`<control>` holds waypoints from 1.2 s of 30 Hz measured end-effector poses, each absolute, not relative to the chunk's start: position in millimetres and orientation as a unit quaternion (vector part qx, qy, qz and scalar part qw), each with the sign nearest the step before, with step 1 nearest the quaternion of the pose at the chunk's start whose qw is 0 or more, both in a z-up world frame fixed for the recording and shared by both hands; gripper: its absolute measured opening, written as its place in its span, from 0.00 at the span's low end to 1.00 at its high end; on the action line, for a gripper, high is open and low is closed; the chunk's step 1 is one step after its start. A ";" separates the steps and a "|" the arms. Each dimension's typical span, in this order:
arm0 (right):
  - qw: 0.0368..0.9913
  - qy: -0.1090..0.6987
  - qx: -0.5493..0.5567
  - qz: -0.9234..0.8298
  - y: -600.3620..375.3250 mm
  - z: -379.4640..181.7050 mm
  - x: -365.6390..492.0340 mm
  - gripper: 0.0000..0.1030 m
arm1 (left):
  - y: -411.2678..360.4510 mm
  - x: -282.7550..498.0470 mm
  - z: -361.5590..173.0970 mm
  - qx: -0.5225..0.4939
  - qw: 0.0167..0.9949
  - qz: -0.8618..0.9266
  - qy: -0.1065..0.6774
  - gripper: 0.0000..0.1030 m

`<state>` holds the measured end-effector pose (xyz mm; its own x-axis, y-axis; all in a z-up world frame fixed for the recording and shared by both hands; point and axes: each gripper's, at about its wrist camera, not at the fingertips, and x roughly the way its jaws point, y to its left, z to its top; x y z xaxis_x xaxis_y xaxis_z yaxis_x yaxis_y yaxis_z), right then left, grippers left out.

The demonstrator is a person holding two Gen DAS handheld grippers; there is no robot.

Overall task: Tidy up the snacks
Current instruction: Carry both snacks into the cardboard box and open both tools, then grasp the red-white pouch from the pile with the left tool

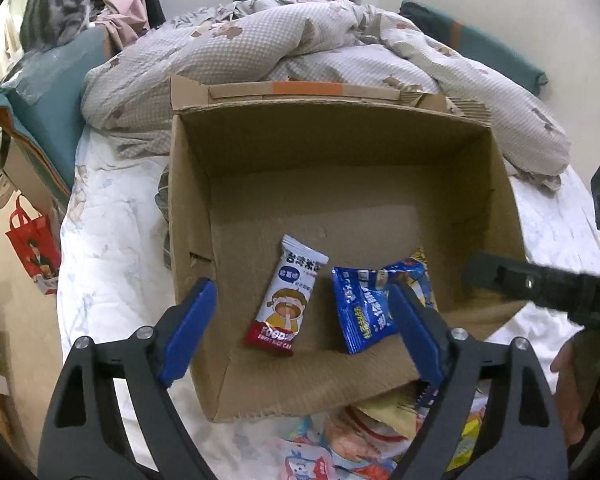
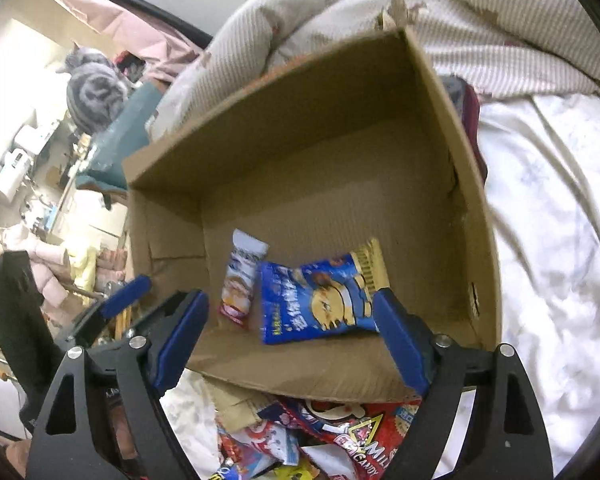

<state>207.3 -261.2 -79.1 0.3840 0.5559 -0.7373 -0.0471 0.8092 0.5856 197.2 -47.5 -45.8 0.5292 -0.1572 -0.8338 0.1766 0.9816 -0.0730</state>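
Observation:
An open cardboard box [image 1: 340, 136] lies on the bed; it also shows in the right wrist view [image 2: 432, 92]. Inside lie a white-and-red rice cake packet [image 1: 286, 300] [image 2: 240, 276] and a blue snack bag [image 1: 366, 308] [image 2: 320, 300] side by side. My left gripper [image 1: 300, 296] is open and empty, above the box's near wall. My right gripper [image 2: 290, 308] is open and empty, also over the near wall; its finger shows in the left wrist view [image 1: 540, 280]. A pile of loose snack packets [image 2: 320, 436] [image 1: 360, 440] lies in front of the box.
A crumpled quilt [image 1: 300, 36] lies behind the box. White bedsheet [image 2: 560, 220] spreads to the right. A grey cat [image 1: 60, 8] sits on a teal box at the far left. A red bag [image 1: 34, 244] hangs beside the bed.

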 end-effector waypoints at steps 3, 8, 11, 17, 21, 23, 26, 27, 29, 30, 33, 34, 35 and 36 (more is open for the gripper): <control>0.800 0.515 0.245 0.184 -264.1 -72.2 205.6 0.84 | -44.3 191.2 -37.9 0.013 0.880 -0.090 0.466 0.83; 0.815 0.501 0.233 0.175 -267.5 -54.0 190.4 0.84 | -27.3 178.3 -17.6 -0.013 0.884 -0.079 0.461 0.83; 0.818 0.493 0.234 0.180 -271.6 -37.0 174.7 0.84 | -11.2 162.8 -2.8 -0.022 0.892 -0.065 0.448 0.83; 0.821 0.491 0.228 0.180 -278.3 -25.1 129.9 0.84 | 19.5 134.5 3.2 -0.057 0.885 -0.042 0.461 0.83; 0.818 0.492 0.236 0.181 -279.9 -22.9 109.1 0.84 | 25.6 118.5 -4.5 -0.053 0.875 -0.034 0.481 0.83; 0.821 0.488 0.233 0.181 -280.0 -19.9 100.9 0.84 | 27.9 110.9 -14.7 -0.060 0.862 -0.033 0.503 0.83; 0.821 0.488 0.240 0.176 -286.2 -22.3 84.7 0.84 | 32.1 100.0 -39.4 -0.084 0.834 -0.023 0.545 0.83; 0.817 0.490 0.251 0.171 -288.7 -24.6 79.2 0.84 | 31.6 97.7 -50.4 -0.089 0.821 -0.022 0.564 0.83; 0.807 0.492 0.283 0.165 -296.9 -30.6 71.4 0.84 | 27.1 93.8 -79.4 -0.106 0.785 -0.034 0.610 0.82; 0.804 0.492 0.290 0.163 -299.4 -32.5 69.6 0.84 | 22.4 92.4 -93.8 -0.111 0.765 -0.046 0.632 0.82; 0.797 0.498 0.300 0.166 -302.8 -36.5 66.0 0.84 | 7.2 90.7 -112.8 -0.101 0.746 -0.060 0.655 0.71; 0.797 0.499 0.296 0.170 -302.6 -35.9 65.3 0.84 | 3.1 91.2 -114.1 -0.098 0.747 -0.064 0.654 0.71; 0.799 0.497 0.290 0.172 -303.0 -34.9 64.7 0.84 | -0.9 92.0 -114.4 -0.095 0.749 -0.068 0.652 0.71; 0.801 0.497 0.287 0.170 -303.4 -34.8 64.3 0.84 | -4.3 92.8 -115.4 -0.091 0.749 -0.071 0.652 0.71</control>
<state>64.3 -303.4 -34.8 0.4488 0.5578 -0.6982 0.0117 0.7775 0.6288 92.8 -4.3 -115.4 0.1385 -0.2252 -0.9644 -0.0113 0.9734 -0.2289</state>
